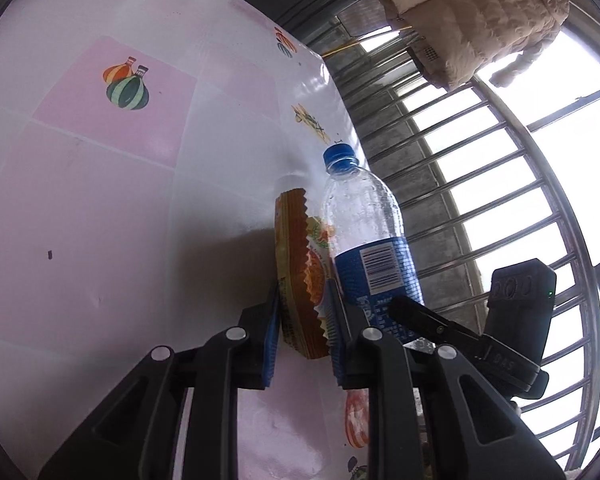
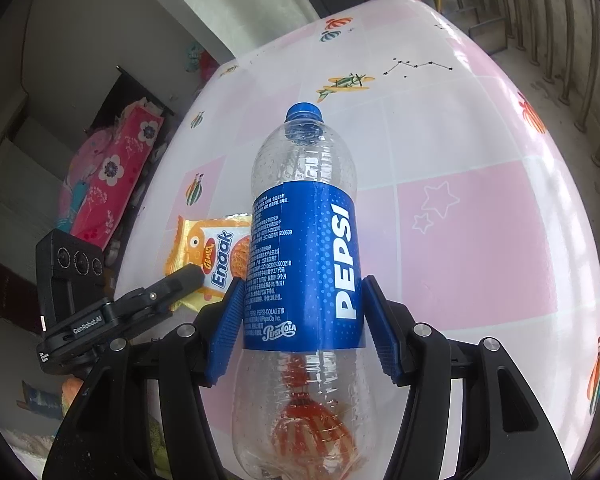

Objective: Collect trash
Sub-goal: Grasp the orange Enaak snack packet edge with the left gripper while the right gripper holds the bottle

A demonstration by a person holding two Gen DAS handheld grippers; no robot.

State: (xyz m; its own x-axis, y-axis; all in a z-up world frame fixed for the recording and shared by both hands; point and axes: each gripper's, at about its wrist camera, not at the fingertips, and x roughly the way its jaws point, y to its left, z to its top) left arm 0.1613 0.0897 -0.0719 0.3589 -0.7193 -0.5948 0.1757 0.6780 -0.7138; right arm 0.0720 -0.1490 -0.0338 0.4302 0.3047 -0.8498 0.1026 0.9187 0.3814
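Note:
An empty clear Pepsi bottle (image 2: 308, 240) with a blue cap and blue label sits between my right gripper's (image 2: 306, 328) blue pads, which press its label on both sides. In the left wrist view the same bottle (image 1: 364, 232) stands just right of an orange Enaak snack packet (image 1: 300, 276). That packet is seen edge-on, pinched between the pads of my left gripper (image 1: 304, 332). From the right wrist view the packet (image 2: 212, 248) lies left of the bottle, with one black finger (image 2: 180, 280) of the left gripper across it. Whether the bottle rests on the table (image 2: 460, 220) is unclear.
The table (image 1: 100, 200) carries a pink-and-white checked cloth with balloon and plane prints. A metal railing (image 1: 500, 160) runs past its right edge, with a beige quilted jacket (image 1: 472, 12) hanging above. Pink flowered fabric (image 2: 108, 172) lies beyond the left edge.

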